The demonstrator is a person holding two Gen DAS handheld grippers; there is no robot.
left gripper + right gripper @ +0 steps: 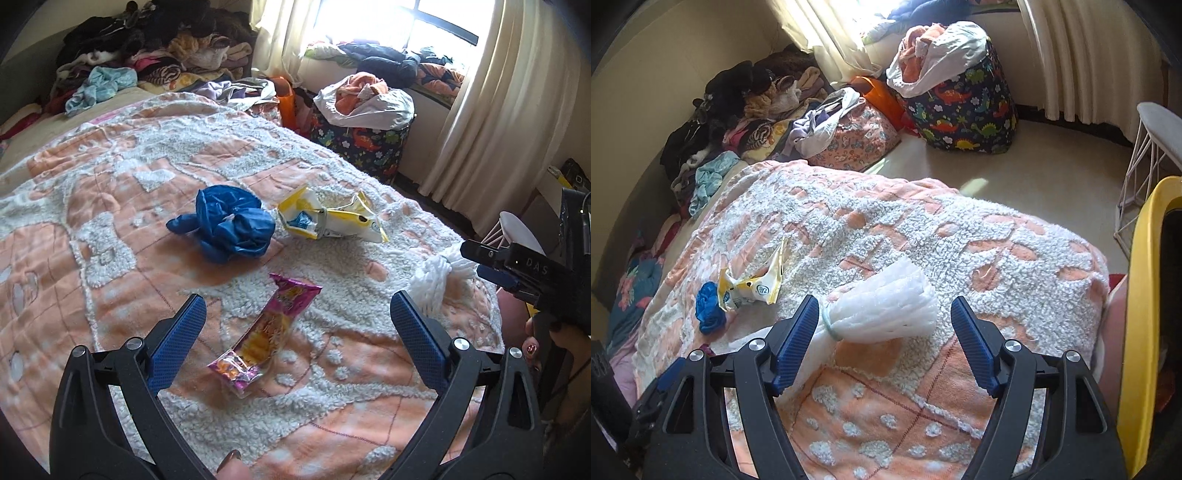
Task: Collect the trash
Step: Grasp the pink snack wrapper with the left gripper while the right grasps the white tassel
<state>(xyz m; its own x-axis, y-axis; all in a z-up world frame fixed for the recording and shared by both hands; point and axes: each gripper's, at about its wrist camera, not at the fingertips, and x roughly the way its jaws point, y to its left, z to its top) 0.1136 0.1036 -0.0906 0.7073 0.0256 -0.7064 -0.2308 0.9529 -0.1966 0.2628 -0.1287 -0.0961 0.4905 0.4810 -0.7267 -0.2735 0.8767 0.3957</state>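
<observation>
Nothing looked collected yet: both the left gripper [297,325] and right gripper [884,339] hung open and empty over the bedspread [110,206], the pink snack wrapper [264,332], blue bag [225,225] and yellow wrapper [328,218] mid-frame, the white foam wrap [886,308] lying centre-frame between the right jaws.

The bed carries a fuzzy peach-and-white blanket [122,206]; on it lie four bits of trash. A crumpled blue plastic bag [225,225] sits near the middle, just beside a yellow-and-white wrapper [328,218] (twisted at its waist); nearer the camera lies a pink-and-yellow snack wrapper [266,332], apart from both; a white foam netting bundle [886,310] rests toward the blanket's edge; a heap of clothes [147,62] covers the bed's far end.
</observation>
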